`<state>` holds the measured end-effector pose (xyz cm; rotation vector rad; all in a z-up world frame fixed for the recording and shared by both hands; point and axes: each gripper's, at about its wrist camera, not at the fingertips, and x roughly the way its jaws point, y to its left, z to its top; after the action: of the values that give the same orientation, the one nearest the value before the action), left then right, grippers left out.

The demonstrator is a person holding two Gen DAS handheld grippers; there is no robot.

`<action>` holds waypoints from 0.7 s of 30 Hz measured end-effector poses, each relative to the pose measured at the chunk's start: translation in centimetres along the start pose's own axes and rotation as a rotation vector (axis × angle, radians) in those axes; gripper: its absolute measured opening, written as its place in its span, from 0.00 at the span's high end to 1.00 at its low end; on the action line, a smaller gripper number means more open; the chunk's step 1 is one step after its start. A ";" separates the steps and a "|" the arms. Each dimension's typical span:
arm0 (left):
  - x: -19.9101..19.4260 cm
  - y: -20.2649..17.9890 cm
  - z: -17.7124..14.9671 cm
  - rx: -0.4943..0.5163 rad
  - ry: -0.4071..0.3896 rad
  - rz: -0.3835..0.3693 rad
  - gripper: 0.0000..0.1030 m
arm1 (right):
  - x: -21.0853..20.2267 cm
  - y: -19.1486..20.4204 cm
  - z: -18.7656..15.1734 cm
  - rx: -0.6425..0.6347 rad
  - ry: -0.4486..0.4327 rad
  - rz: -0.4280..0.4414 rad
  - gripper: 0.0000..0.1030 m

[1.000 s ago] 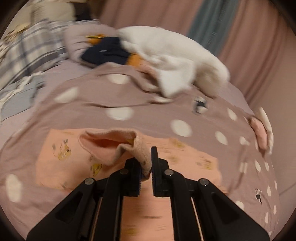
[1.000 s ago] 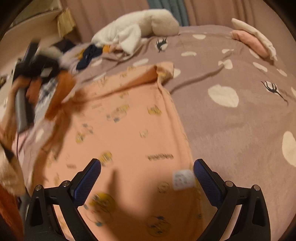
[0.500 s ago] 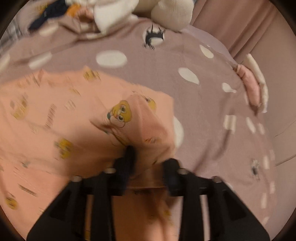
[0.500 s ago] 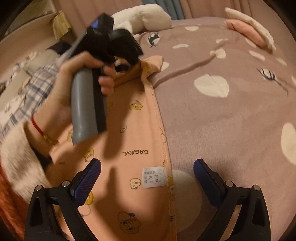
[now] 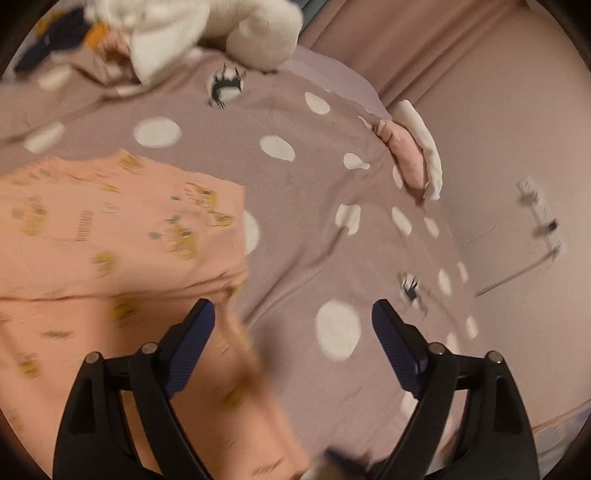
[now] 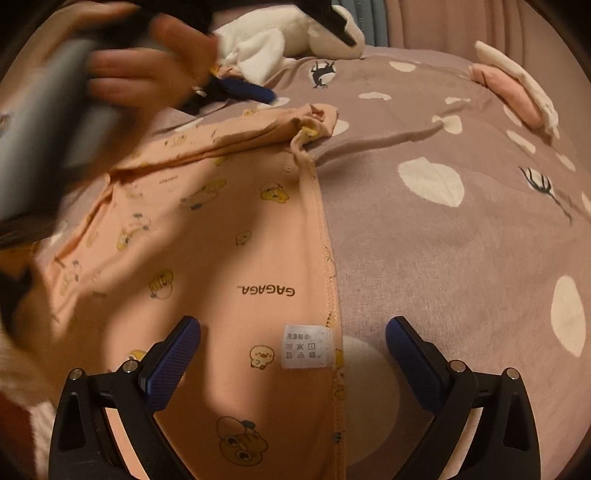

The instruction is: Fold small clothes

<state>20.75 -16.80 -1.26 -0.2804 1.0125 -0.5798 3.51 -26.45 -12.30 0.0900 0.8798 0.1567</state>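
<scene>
Since one second ago, the left gripper (image 5: 293, 325) has let go of the peach cloth it pinched, and its jaws are opening; nothing is pressed between them, though a blurred edge of that cloth lies just inside the left finger. Spread beneath both grippers is the mauve bedcover with cream spots (image 5: 314, 206), which fills the area ahead of and to the right of all fingers. On it lies the peach cotton garment printed with yellow chicks (image 6: 229, 229), flattened, with one part folded over at its far end; in the left wrist view it sits ahead of and to the left of the left finger (image 5: 190, 338), and in the right wrist view its stitched side hem runs forward between the two fingers, the cloth covering the ground from the left finger to that hem. Beyond the garment's far end, a white plush toy (image 5: 236, 33) rests well ahead of the fingers. Far right of the fingers lies a folded pink and cream cloth stack (image 6: 517, 88). A hand (image 6: 147, 70) at upper left of the right wrist view holds the left gripper's grey handle. The right gripper (image 6: 293, 350) hovers with fingers spread wide, gripping nothing. Between them, just inside the hem, sits a small white care label (image 6: 304, 347).
</scene>
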 end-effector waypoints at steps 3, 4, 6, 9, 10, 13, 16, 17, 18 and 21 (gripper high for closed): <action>-4.3 1.6 -3.1 0.039 -0.035 0.082 0.00 | -0.7 -0.3 -0.5 0.000 0.003 0.002 0.02; -5.6 2.6 -4.2 0.035 -0.040 0.122 0.01 | -1.0 -0.5 -0.6 0.011 0.003 0.010 0.02; -8.6 5.2 -7.0 0.002 -0.060 0.188 0.01 | -2.0 -1.8 -0.9 0.077 0.003 0.054 0.02; -12.0 9.2 -11.3 -0.022 -0.066 0.284 0.01 | -3.4 -3.7 -1.5 0.189 -0.001 0.178 0.02; -12.7 9.9 -12.4 -0.032 -0.067 0.307 0.01 | -3.8 -4.3 -1.9 0.233 0.001 0.220 0.02; -15.1 13.3 -16.5 -0.084 -0.082 0.393 0.01 | -4.6 -5.8 -2.8 0.365 0.006 0.328 0.02; -16.1 15.9 -20.0 -0.121 -0.048 0.439 0.01 | -4.8 -6.4 -4.0 0.439 0.030 0.408 0.02; -16.3 16.6 -20.9 -0.146 -0.032 0.429 0.01 | -4.7 -6.3 -4.3 0.442 0.049 0.408 0.02; -16.5 17.7 -21.9 -0.199 -0.024 0.388 0.01 | -4.6 -6.2 -4.5 0.443 0.059 0.402 0.02; -17.2 19.4 -23.8 -0.319 -0.056 0.273 0.01 | -4.9 -5.8 -5.1 0.460 0.064 0.405 0.02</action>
<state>-0.26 9.92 -10.41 -0.4285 1.0667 -0.1606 -2.88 -32.94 -12.64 0.6985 0.9417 0.3341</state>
